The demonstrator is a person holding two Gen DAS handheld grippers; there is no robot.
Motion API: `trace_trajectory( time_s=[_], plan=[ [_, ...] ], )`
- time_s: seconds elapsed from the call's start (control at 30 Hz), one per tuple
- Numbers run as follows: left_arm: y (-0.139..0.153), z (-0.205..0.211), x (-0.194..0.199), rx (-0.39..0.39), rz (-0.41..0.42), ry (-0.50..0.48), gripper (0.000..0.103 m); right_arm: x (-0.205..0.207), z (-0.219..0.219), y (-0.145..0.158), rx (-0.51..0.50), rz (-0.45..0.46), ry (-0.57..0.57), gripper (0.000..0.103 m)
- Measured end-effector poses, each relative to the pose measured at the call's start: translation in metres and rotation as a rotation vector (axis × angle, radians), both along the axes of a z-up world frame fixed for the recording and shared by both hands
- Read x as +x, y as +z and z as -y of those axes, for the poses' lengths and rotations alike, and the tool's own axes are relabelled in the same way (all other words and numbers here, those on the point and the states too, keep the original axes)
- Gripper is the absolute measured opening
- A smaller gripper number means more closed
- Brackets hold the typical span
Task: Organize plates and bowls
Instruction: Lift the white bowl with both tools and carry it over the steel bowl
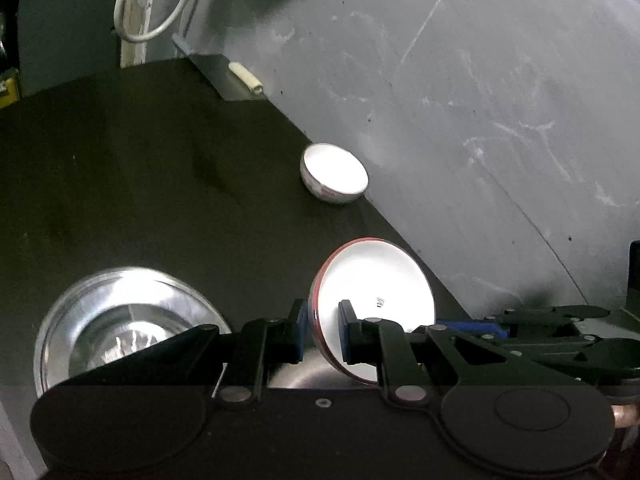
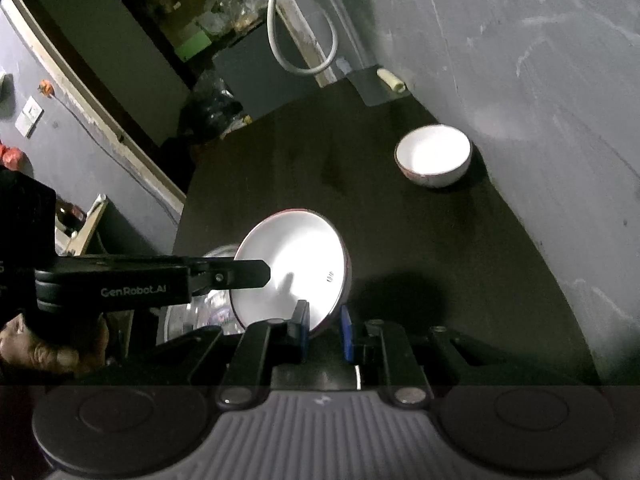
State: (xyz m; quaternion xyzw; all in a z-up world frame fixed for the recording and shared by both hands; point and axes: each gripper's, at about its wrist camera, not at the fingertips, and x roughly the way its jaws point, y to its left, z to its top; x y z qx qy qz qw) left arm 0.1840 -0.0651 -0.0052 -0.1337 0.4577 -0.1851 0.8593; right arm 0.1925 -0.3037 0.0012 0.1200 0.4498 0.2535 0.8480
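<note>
A white bowl with a red rim point(image 1: 374, 300) is held tilted above the dark table. My left gripper point(image 1: 322, 330) is shut on its rim. In the right wrist view the same bowl point(image 2: 292, 268) shows with my right gripper point(image 2: 325, 334) shut on its near rim, and the left gripper's arm point(image 2: 160, 280) reaches in from the left. A second white bowl point(image 1: 334, 174) stands upright on the table by the wall; it also shows in the right wrist view point(image 2: 434, 156). A steel plate point(image 1: 120, 320) lies on the table at the left.
The dark table point(image 1: 160, 184) runs along a grey wall point(image 1: 480, 100). A grey block with a white tube point(image 1: 244, 76) sits at the far end. A white cable point(image 1: 140, 8) hangs behind. Clutter and shelves point(image 2: 208, 20) stand beyond the table.
</note>
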Motion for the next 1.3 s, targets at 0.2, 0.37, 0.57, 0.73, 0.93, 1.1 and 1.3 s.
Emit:
trace_trajectory(
  time_s=[0.2,0.37,0.57,0.73,0.93,1.1,1.3],
  plan=[
    [-0.007,-0.001,-0.022,0.002,-0.045,-0.016,0.017,-0.014,0.001,0.0,-0.023,-0.034,0.047,0.019],
    [-0.012,-0.002,-0.037,0.021,-0.085,-0.041,0.017,-0.025,0.0,-0.003,-0.033,-0.062,0.09,0.019],
    [-0.024,0.0,-0.048,0.044,-0.158,-0.065,0.017,-0.033,-0.002,-0.012,-0.043,-0.104,0.118,0.019],
    [-0.028,0.001,-0.051,0.051,-0.189,-0.07,0.019,-0.032,-0.006,-0.016,-0.059,-0.119,0.134,0.018],
    [-0.03,0.002,-0.051,0.061,-0.206,-0.066,0.019,-0.031,-0.01,-0.021,-0.071,-0.141,0.136,0.019],
    [-0.034,0.001,-0.051,0.063,-0.227,-0.052,0.02,-0.028,-0.015,-0.025,-0.084,-0.139,0.148,0.019],
    [-0.033,0.004,-0.048,0.074,-0.23,-0.046,0.021,-0.024,-0.017,-0.029,-0.101,-0.148,0.153,0.019]
  ],
)
